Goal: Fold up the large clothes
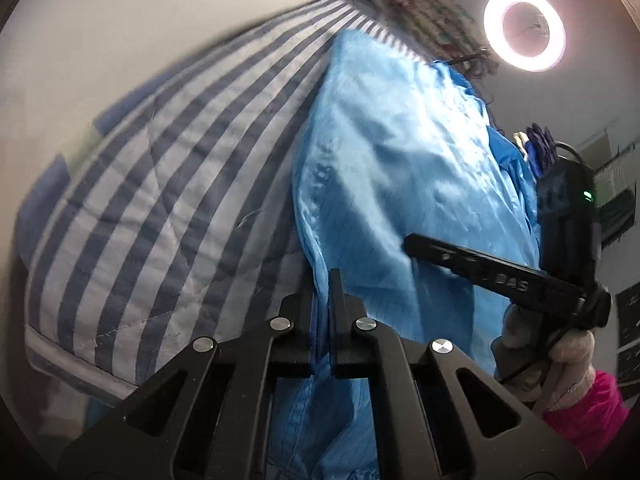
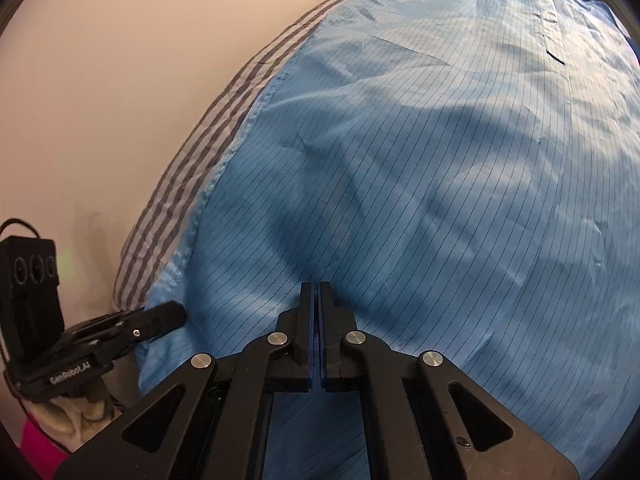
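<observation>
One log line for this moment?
left hand-held gripper: shut on blue garment | right hand-held gripper: shut on blue garment | surface: striped bedding

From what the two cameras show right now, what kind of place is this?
Probably a bedroom set up for recording. The blue garment lies on a striped quilt like bedding, against a plain wall, with a ring light lit above.

"GenRobot.AI" on left tool (image 2: 176,314) body; "DAS" on right tool (image 1: 412,245) finger
</observation>
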Motion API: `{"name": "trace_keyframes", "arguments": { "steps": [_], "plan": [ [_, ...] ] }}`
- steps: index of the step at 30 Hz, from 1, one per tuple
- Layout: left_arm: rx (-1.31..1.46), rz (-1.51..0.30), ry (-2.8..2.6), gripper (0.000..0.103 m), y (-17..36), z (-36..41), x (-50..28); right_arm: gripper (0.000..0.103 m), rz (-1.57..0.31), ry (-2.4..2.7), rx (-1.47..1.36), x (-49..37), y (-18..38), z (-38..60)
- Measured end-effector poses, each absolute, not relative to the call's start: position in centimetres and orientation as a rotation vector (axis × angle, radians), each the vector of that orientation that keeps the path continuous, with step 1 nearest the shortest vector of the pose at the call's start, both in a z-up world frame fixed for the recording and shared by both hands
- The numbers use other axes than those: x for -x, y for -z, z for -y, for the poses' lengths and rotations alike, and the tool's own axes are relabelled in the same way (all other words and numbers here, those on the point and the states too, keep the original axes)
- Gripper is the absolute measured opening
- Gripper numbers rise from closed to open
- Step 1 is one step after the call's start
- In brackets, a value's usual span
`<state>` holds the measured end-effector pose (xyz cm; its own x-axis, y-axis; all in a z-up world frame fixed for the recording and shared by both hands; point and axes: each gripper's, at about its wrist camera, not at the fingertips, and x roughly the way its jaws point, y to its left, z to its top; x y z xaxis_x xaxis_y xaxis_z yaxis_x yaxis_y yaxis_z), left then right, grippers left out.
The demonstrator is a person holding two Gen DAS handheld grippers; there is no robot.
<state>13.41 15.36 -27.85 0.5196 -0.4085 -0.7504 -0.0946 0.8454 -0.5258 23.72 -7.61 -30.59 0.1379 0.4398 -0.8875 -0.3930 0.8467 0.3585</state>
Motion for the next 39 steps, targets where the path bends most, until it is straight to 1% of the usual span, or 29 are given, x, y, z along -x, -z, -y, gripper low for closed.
{"name": "trace_keyframes", "arguments": {
  "steps": [3, 4, 5, 6, 8, 11, 13, 19, 27, 28, 29, 31, 35, 39],
  "plan": [
    [0.478, -0.959, 0.196, 0.000, 26.0, -14.4, -12.8, 0.002, -1.323, -0.602, -0.049, -23.9, 30.4, 7.6],
    [0.457, -0.943, 0.197, 0.000, 25.6, -14.1, -12.7, 0.007, -1.338, -0.602, -0.057, -24.0, 30.1, 7.9],
    [0.444, -0.934, 0.198, 0.000, 25.3, -13.9, -12.5, 0.014, -1.355, -0.603, -0.082, -24.4, 29.8, 8.0],
    [0.428, -0.926, 0.196, 0.000, 25.1, -13.7, -12.4, 0.019, -1.352, -0.606, -0.117, -24.9, 29.1, 8.1],
    [0.411, -0.917, 0.196, 0.000, 24.8, -13.3, -12.4, 0.041, -1.319, -0.613, -0.153, -25.8, 27.3, 7.9],
    [0.369, -0.899, 0.199, 0.000, 24.2, -12.5, -12.4, 0.056, -1.275, -0.622, -0.153, -27.7, 25.0, 6.5],
    [0.336, -0.887, 0.206, 0.000, 23.9, -12.0, -12.4, 0.057, -1.279, -0.634, -0.130, -29.2, 24.4, 4.8],
    [0.272, -0.872, 0.228, 0.000, 23.5, -10.5, -12.7, 0.057, -1.303, -0.579, -0.042, -32.5, 25.1, -0.3],
    [0.241, -0.862, 0.238, 0.000, 23.5, -8.8, -13.5, 0.056, -1.358, -0.459, 0.160, -33.2, 27.9, -3.9],
    [0.228, -0.860, 0.237, 0.000, 23.4, -8.5, -13.6, 0.043, -1.362, -0.453, 0.169, -33.2, 28.2, -4.0],
    [0.218, -0.859, 0.234, 0.000, 23.4, -8.2, -13.7, 0.024, -1.369, -0.448, 0.173, -33.1, 28.5, -3.9],
    [0.198, -0.858, 0.233, 0.000, 23.4, -7.6, -13.9, 0.008, -1.393, -0.448, 0.149, -33.2, 29.0, -3.6],
    [0.167, -0.838, 0.242, 0.000, 22.6, -6.4, -13.7, 0.002, -1.373, -0.484, 0.067, -33.0, 28.6, -1.4],
    [0.114, -0.815, 0.261, 0.000, 21.9, -4.3, -13.4, 0.001, -1.332, -0.531, -0.068, -33.2, 26.8, 2.0]
  ]
}}
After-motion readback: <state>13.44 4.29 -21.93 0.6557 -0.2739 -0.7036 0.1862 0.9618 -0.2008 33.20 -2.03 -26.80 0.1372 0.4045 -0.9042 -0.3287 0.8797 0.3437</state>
